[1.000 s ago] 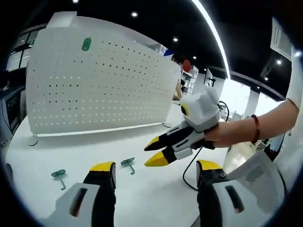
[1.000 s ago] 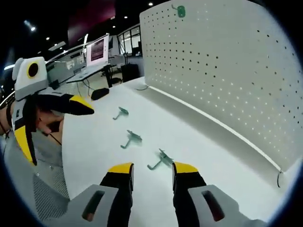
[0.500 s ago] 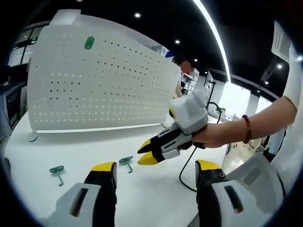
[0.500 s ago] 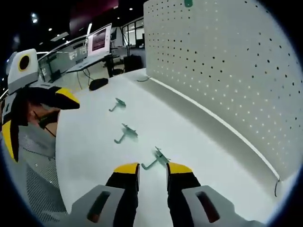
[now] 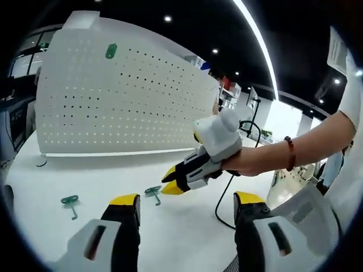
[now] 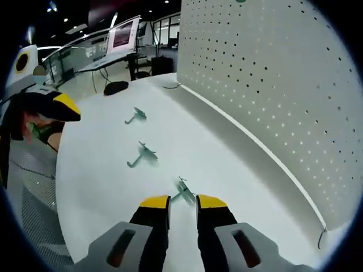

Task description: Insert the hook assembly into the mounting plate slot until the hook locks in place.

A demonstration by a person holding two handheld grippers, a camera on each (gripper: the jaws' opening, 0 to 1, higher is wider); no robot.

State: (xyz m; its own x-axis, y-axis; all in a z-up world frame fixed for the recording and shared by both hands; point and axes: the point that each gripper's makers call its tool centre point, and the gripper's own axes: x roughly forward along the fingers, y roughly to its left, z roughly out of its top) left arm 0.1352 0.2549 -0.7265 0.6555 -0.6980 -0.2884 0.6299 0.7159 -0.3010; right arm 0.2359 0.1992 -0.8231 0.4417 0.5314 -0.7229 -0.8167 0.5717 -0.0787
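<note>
We judge the green hook (image 6: 182, 189) lying nearest our right gripper (image 6: 182, 202) to be light, stiff and small, easily skidding on the smooth white table (image 6: 102, 164), so we would take it by the flat head rather than the thin bent shank. The right gripper's jaws stand narrowly apart on either side of it; whether they already pinch it we cannot tell. In the left gripper view that same gripper (image 5: 170, 182) noses down beside a hook (image 5: 152, 192), while our left gripper (image 5: 184, 204) hangs wide open, holding nothing. Two more hooks (image 6: 144, 153) (image 6: 136, 115) lie further along the table, well apart. The white perforated mounting plate (image 5: 125, 96) stands upright at the table's far edge, one green hook (image 5: 110, 51) already seated near its top. Around us we see a dim office with ceiling spots, a monitor (image 6: 124, 35) and a black cable (image 5: 222, 201).
</note>
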